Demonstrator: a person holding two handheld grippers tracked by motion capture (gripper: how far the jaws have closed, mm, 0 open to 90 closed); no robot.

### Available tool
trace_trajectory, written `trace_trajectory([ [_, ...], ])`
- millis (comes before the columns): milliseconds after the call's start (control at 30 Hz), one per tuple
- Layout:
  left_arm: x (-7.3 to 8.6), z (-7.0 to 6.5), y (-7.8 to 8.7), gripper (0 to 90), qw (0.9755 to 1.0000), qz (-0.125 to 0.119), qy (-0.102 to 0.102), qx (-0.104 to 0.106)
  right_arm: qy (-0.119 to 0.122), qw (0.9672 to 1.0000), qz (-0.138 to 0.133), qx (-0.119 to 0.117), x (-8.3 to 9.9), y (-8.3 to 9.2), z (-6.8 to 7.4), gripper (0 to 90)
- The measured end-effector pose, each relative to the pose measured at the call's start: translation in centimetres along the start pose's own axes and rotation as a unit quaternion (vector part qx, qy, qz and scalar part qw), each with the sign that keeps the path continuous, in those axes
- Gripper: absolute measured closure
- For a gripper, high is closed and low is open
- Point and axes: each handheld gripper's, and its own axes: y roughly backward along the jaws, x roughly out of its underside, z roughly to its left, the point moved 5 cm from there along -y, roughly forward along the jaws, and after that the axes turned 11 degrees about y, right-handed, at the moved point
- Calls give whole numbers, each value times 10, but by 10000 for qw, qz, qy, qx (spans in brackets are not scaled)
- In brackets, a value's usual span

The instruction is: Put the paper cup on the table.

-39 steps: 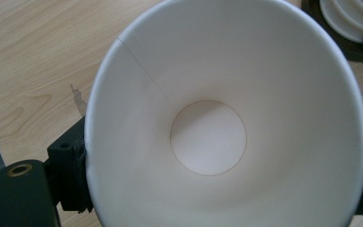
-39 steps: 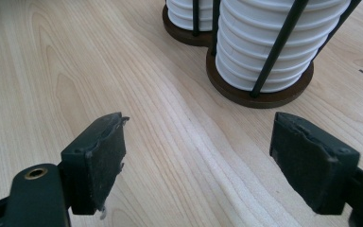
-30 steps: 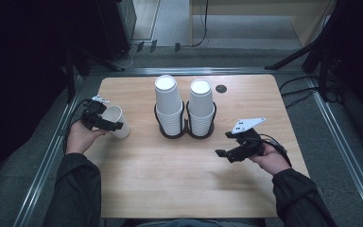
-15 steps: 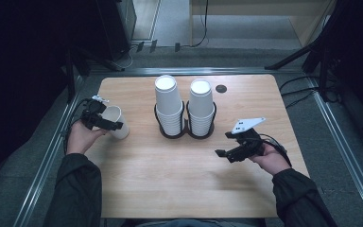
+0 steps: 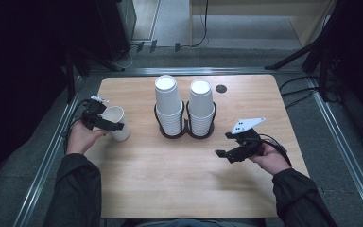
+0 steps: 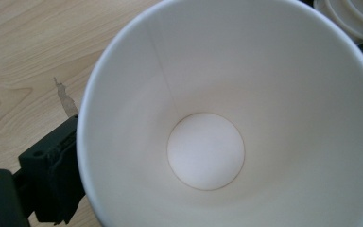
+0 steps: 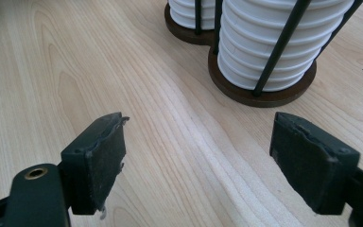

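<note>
A white paper cup (image 5: pixel 121 132) tilts over the table's left part, its mouth turned toward my left gripper (image 5: pixel 111 124). That gripper is shut on it, and its jaws have just been opening with the cup still between them. In the left gripper view I look straight into the cup (image 6: pixel 205 151); one black finger (image 6: pixel 52 175) lies against its outer wall and the other is hidden behind it. My right gripper (image 5: pixel 224 153) hovers low over the table's right part, open with nothing between its fingers (image 7: pixel 99 161).
A black wire holder (image 5: pixel 187 134) in the middle of the wooden table (image 5: pixel 179 189) carries two tall stacks of white cups (image 5: pixel 169 101) (image 5: pixel 201 106). The right gripper view shows the stacks' bases (image 7: pixel 274 47) just beyond the jaws. A small dark hole (image 5: pixel 221 88) sits near the far edge.
</note>
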Motion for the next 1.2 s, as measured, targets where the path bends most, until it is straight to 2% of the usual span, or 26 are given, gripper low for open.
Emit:
trace_trajectory([
  [33, 0, 0, 0, 4, 10000, 3, 6, -47, 8, 10000, 2, 7, 0, 0, 0, 194],
  [133, 0, 0, 0, 0, 10000, 17, 12, 65, -1, 10000, 23, 17, 1, 0, 0, 194],
  [267, -1, 0, 2, 0, 9999, -98, 19, 73, 7, 10000, 7, 7, 0, 0, 0, 194],
  [467, -1, 1, 7, 0, 9998, -136, 51, 111, 16, 10000, 1, 7, 0, 0, 0, 194],
  [667, -4, -1, 16, 0, 9995, -225, 96, 218, 16, 10000, 0, 1, 0, 0, 0, 194],
  [933, -8, -3, 29, 0, 9991, -340, 153, 224, 24, 10000, 14, -19, 0, 0, 0, 194],
  [1200, -12, -8, 41, 0, 9987, -448, 96, 206, 25, 10000, 18, -33, 1, 0, 0, 194],
])
